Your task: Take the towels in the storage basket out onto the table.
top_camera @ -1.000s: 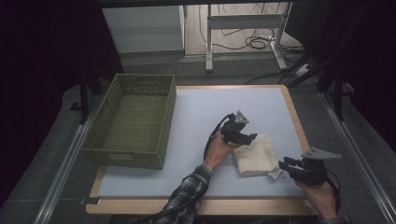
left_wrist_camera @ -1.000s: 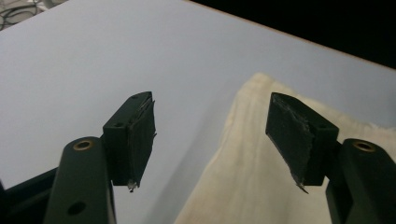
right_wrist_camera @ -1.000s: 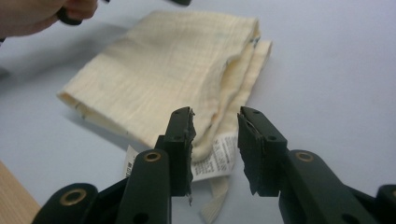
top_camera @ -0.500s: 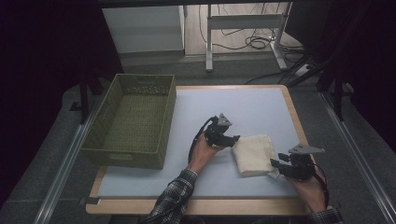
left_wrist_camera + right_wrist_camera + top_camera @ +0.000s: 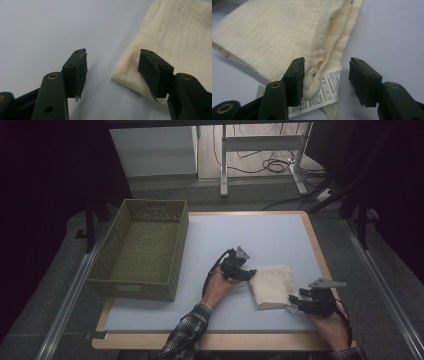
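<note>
A folded cream muslin cloth point(image 5: 272, 285) lies near the desk's right front corner; soft, light, floppy, best pinched at its corners; left gripper point(image 5: 112, 67) closing, right gripper point(image 5: 325, 75) opening, neither clamping cloth.

The place looks like a lab or a recording room set up for handling trials, not a home. A pale worktop point(image 5: 260, 240) with a wooden rim stands on a grey carpeted floor point(image 5: 385, 285), with metal rails running along both sides. At the far side, cables point(image 5: 272, 165) lie loose around the legs of a metal frame point(image 5: 260, 145). The surroundings are dark, perhaps curtained.
</note>
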